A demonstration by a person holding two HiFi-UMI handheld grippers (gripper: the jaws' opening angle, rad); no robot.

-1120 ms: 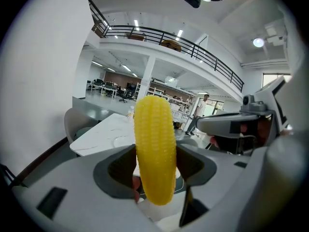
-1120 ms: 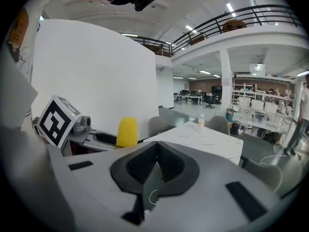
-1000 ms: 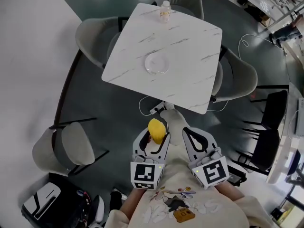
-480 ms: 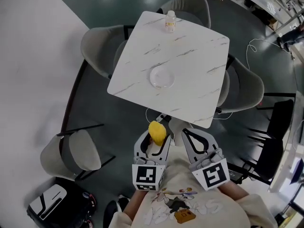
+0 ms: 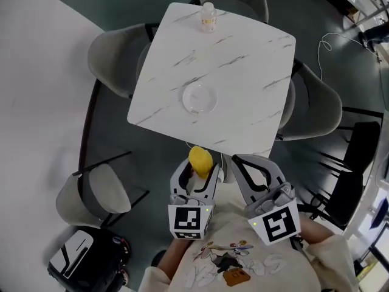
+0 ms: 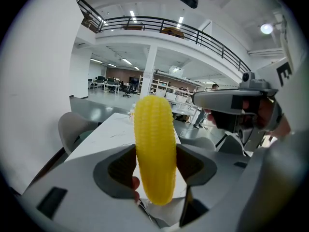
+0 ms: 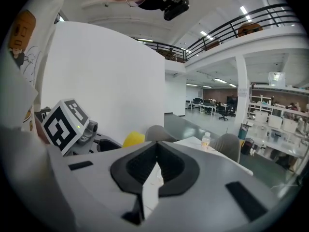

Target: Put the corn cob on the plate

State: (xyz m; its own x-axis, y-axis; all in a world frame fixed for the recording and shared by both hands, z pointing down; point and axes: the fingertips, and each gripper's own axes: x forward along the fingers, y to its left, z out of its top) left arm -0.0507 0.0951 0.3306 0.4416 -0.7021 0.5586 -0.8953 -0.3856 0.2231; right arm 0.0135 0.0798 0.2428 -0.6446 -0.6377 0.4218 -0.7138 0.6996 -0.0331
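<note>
A yellow corn cob [image 5: 200, 159] [image 6: 154, 149] stands upright between the jaws of my left gripper [image 5: 196, 174] [image 6: 155, 166], which is shut on it, just short of the near edge of the white marble table [image 5: 237, 72]. Its tip also peeks out in the right gripper view as a yellow corn cob [image 7: 133, 139]. A clear glass plate [image 5: 199, 97] lies near the table's middle, well ahead of both grippers. My right gripper [image 5: 246, 170] [image 7: 155, 168] is beside the left one, jaws shut with nothing between them.
A small bottle [image 5: 208, 16] [image 7: 206, 141] stands at the table's far edge. Grey chairs [image 5: 112, 50] [image 5: 316, 102] surround the table, another chair [image 5: 91, 190] stands at the left. A white cable [image 5: 331, 38] runs over the dark floor.
The view has shifted closer to the table, whose near edge now lies just ahead of the grippers. The left gripper still holds the corn cob; the right gripper has tilted slightly.
</note>
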